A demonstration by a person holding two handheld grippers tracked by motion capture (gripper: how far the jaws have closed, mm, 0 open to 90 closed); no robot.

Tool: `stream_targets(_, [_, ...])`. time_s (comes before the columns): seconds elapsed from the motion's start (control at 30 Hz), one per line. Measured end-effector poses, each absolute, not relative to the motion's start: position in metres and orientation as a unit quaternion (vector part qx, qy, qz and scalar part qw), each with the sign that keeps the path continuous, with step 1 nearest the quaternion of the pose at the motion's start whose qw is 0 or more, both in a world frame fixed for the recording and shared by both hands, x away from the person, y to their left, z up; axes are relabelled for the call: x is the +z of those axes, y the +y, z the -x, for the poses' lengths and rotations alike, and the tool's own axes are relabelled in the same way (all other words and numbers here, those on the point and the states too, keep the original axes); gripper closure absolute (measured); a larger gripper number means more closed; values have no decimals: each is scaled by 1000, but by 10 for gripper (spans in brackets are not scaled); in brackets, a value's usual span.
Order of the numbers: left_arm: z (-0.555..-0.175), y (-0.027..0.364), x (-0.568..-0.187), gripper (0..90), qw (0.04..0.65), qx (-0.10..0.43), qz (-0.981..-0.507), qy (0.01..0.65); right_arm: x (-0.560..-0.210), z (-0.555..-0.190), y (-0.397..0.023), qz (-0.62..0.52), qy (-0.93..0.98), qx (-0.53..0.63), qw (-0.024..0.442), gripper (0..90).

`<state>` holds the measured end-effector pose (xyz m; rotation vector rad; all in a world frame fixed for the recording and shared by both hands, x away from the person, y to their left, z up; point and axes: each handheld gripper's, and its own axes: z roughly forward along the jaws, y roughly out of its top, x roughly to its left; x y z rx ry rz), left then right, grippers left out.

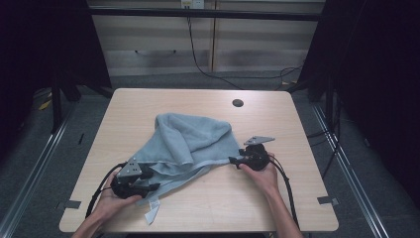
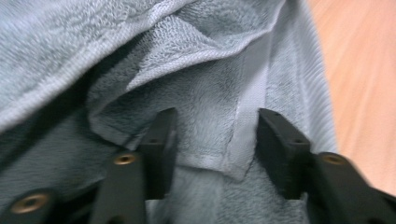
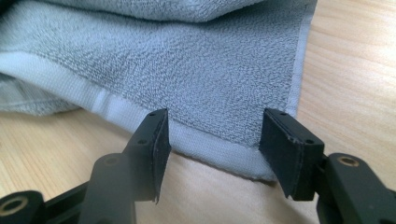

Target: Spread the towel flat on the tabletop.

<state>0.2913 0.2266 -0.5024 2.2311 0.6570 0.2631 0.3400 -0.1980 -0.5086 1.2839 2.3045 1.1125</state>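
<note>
A rumpled grey towel (image 1: 190, 141) lies mid-bench (image 1: 208, 101), its corners between the parted jaws of both tools: the left gripper (image 2: 212, 140) straddles a folded hem, seemingly without pinching in the blurred view, and the right gripper (image 3: 212, 140) gapes around a corner lying flat.
</note>
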Motion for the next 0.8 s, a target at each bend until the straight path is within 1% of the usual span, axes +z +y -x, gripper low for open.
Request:
stream_targets(0.1, [-290, 228, -501, 659, 386, 107, -879, 259, -508, -335, -196, -434, 808, 371, 150, 451])
stream_targets(0.17, [-290, 230, -501, 706, 390, 101, -877, 263, -507, -330, -194, -423, 816, 361, 155, 468])
stream_targets(0.2, [-290, 232, -501, 725, 391, 89, -876, 268, -505, -326, -192, -420, 822, 352, 157, 478])
stream_targets(0.27, [-290, 236, -502, 738, 402, 72, -871, 274, -504, -319, -193, -410, 829, 346, 156, 501])
stream_targets(0.3, [-289, 238, -502, 741, 402, 68, -871, 273, -504, -314, -194, -406, 831, 348, 153, 541])
stream_targets(0.37, [-287, 240, -502, 748, 406, 58, -870, 273, -504, -305, -199, -404, 829, 357, 147, 555])
stream_targets(0.4, [-285, 241, -502, 754, 407, 53, -870, 271, -503, -300, -201, -407, 828, 360, 139, 588])
stream_targets(0.47, [-281, 242, -502, 760, 413, 40, -868, 273, -503, -291, -205, -399, 831, 362, 138, 642])
stream_targets(0.6, [-271, 246, -502, 784, 419, 10, -869, 262, -503, -272, -211, -396, 829, 379, 112, 763])
stream_targets(0.67, [-267, 246, -500, 794, 422, 5, -870, 256, -503, -261, -212, -392, 830, 384, 99, 820])
stream_targets(0.8, [-264, 248, -490, 815, 442, 4, -861, 252, -502, -246, -211, -379, 837, 385, 86, 865])
